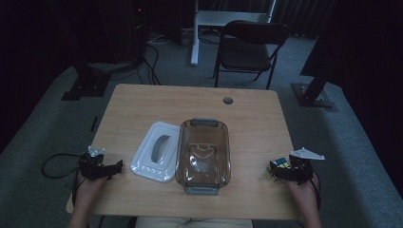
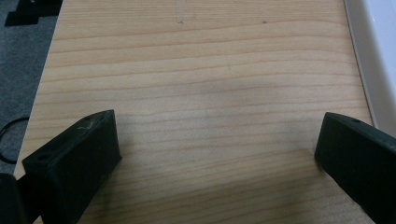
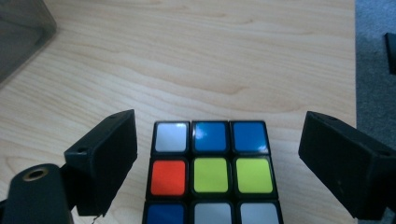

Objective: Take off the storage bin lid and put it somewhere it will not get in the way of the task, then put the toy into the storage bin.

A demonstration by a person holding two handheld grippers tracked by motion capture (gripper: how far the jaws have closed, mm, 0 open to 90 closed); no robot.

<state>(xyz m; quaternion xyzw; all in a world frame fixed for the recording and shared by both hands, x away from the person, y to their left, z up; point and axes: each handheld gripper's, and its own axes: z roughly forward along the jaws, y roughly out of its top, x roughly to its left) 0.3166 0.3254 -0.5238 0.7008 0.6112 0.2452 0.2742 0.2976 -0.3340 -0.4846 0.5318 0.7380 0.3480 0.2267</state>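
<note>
From above: left tool (image 1: pixel 112 167) released on counter (image 1: pixel 142 102), just left of white lid (image 1: pixel 155 151) beside clear container (image 1: pixel 204 151).

Left gripper view: bare wood between wide jaws.

Right gripper view: right tool (image 3: pixel 217 154) released, puzzle cube (image 3: pixel 212 170) between jaws, untouched.

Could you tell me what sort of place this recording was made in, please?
Probably a lab or studio set up for recording: dark curtains all round, a wooden table on grey carpet, a folding chair, and stand bases with cables on the floor. The props, a clear container, its lid and a puzzle cube, fit that.
</note>
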